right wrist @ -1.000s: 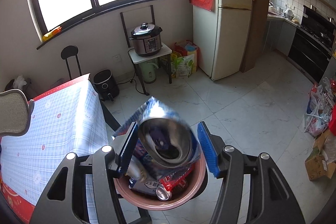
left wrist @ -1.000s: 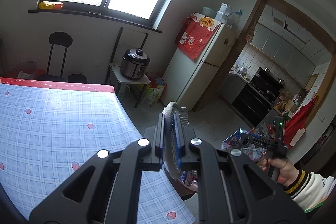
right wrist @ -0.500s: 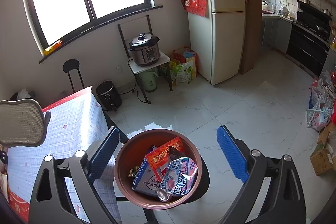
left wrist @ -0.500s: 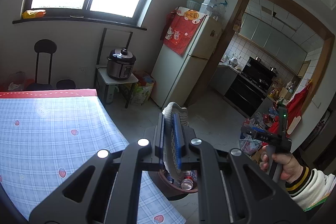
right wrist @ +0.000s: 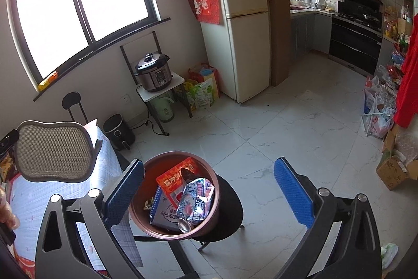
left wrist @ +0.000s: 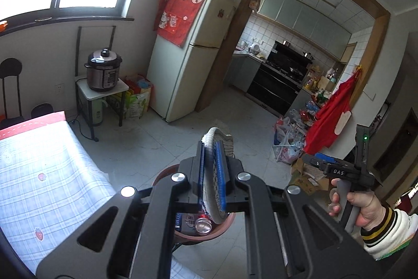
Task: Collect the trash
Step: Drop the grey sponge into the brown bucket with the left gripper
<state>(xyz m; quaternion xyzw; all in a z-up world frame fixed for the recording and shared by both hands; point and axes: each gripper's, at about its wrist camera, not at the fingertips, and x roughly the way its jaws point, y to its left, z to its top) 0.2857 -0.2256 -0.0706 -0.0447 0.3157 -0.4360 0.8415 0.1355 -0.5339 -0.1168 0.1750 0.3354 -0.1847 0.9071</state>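
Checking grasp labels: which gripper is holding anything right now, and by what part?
Left gripper is shut on a grey-white sock-like cloth, pinched across its middle, above the brown bin. Right gripper is open, holding nothing.

Daylight enters through the window, which is blown out to white in both views, leaving the room evenly bright with soft shadows on the floor. Focus is sharp throughout. Heavy fisheye distortion bends straight lines, with dark vignetting at all corners.
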